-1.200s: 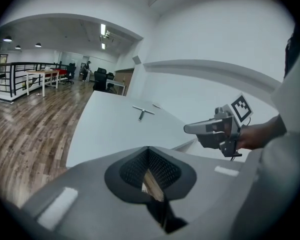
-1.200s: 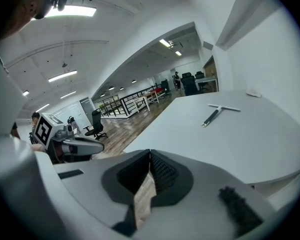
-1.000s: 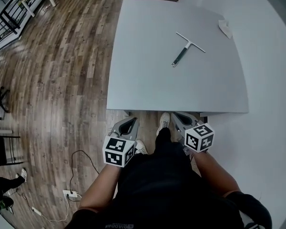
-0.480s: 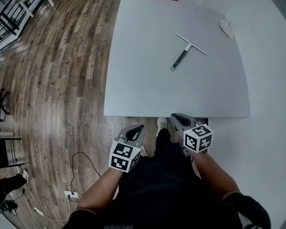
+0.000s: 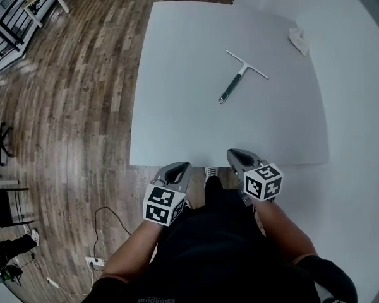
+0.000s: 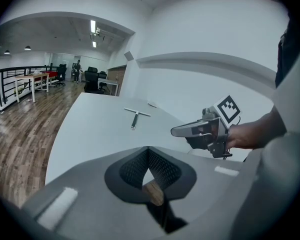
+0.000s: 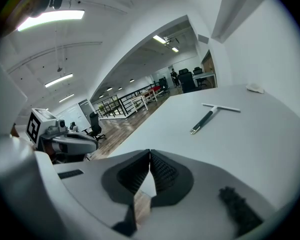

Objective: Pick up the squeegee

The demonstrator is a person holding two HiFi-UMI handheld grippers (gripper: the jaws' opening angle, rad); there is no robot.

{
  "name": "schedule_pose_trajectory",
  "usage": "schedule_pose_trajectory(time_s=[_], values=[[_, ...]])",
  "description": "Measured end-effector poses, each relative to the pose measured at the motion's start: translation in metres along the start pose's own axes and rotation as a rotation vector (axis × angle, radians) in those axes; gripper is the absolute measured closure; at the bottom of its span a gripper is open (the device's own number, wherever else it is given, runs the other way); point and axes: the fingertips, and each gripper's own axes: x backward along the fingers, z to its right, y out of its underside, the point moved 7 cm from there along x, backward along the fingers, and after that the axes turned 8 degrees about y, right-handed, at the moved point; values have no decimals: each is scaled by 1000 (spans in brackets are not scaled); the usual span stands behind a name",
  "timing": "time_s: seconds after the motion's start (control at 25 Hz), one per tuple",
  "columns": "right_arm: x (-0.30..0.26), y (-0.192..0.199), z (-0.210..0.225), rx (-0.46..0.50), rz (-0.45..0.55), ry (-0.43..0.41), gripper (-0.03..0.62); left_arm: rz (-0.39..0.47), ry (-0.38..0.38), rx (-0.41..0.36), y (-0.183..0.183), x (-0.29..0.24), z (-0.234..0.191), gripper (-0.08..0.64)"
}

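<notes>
Squeegee [image 5: 240, 76] lies flat on the table [image 5: 189, 112], toward its far right, well apart from both grippers. Left gripper [image 5: 180, 166] and right gripper [image 5: 235, 154] hover at the near edge, jaws together and empty.

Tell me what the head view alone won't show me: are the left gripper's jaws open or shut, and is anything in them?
Observer: Shut. In the left gripper view the left gripper has its pads meeting at the tips, with nothing between them.
Operator: And the other one?
Observer: The right gripper is shut as well, and empty. Its own view shows the squeegee lying on the table, well beyond the closed tips.
</notes>
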Motion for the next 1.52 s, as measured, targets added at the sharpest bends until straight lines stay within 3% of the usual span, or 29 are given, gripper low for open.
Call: schedule_pose_trajectory(time_s=[0.36,0.76,0.96,1.36,1.52], values=[[-16,-17,39,-34,20,-1,584,-43,4,-60,-30,-35,-6,554],[-34,-32,85,-54,-11,31,584,-54,20,-54,-64,-72,-13,554],[-42,-45,102,19,-22,43,584,-66,0,-83,-73,-87,-16,554],[-86,-77,143,16,-25,60,583,-79,-75,-62,-85,-107,-35,554],[-110,-83,168,-48,-35,64,580,-91,-109,-47,-84,-106,-42,554]])
